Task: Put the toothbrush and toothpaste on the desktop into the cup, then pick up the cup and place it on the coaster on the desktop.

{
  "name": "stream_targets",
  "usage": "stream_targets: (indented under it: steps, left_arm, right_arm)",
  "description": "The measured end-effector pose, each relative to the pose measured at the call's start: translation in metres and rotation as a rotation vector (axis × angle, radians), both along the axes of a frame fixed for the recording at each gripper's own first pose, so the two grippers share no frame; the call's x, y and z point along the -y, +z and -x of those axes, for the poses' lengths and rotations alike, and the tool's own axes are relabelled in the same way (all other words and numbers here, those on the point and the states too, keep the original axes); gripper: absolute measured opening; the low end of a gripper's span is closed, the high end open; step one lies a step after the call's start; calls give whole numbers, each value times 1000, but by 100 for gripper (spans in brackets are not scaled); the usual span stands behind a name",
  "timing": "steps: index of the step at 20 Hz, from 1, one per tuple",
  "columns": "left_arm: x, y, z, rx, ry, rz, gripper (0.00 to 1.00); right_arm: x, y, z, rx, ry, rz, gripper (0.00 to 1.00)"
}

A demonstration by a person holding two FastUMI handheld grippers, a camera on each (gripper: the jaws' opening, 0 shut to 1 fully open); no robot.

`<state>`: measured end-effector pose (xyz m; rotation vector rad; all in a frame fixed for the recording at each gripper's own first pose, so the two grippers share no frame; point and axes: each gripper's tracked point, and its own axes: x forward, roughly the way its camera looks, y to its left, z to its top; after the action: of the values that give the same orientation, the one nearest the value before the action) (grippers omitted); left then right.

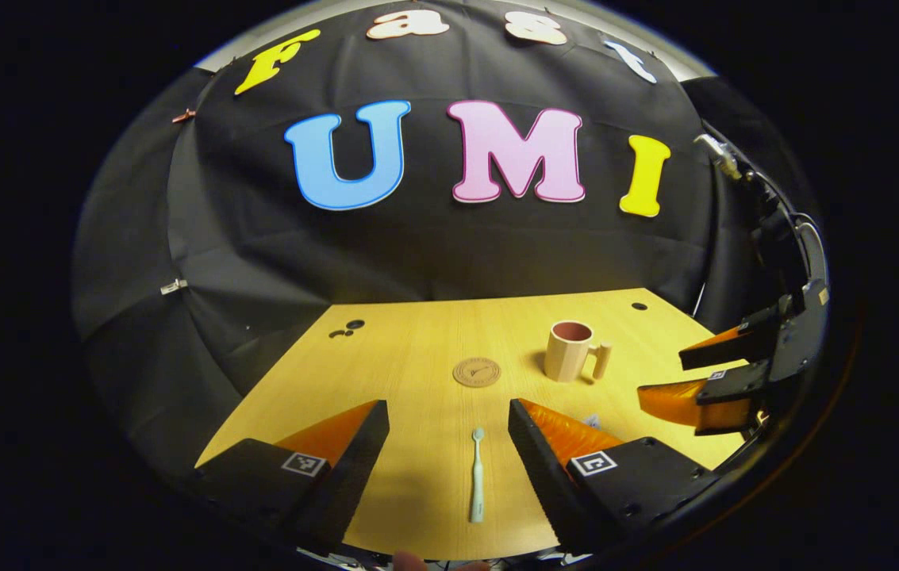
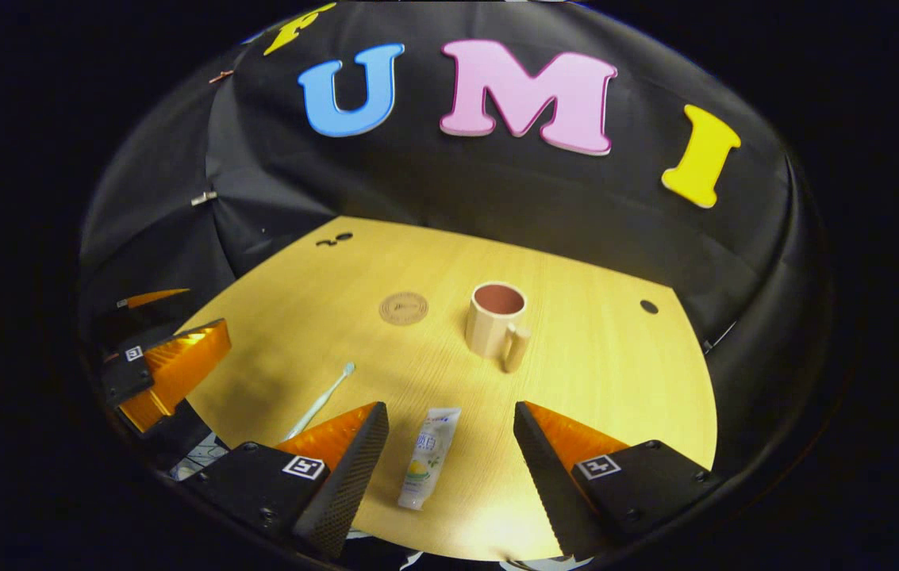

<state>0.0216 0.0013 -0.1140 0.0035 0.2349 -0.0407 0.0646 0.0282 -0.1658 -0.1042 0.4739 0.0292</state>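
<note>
- Wooden surface [image 2: 592, 373] is carrying cup [image 2: 494, 320], coaster [image 2: 403, 308], toothbrush [image 1: 477, 476] and toothpaste [image 2: 427, 458], whose label we are finding unreadable.
- We are holding left tongs [image 1: 449, 420] and right tongs [image 2: 449, 424] apart, gripping nothing.

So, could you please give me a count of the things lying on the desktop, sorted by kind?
Toothbrush: 1
Toothpaste tube: 1
Cup: 1
Coaster: 1
Total: 4 things on the desktop
</note>
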Motion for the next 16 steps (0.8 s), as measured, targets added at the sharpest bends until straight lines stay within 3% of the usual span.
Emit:
stream_targets:
  steps: [7,16]
  left_arm:
    - [-25,-44,-8,-70,15,10,96]
    - [-52,-65,-21,-103,48,25,96]
  right_arm:
    - [-10,-81,-30,-194,-55,42,97]
    - [-6,-126,-47,-332,-97,135,92]
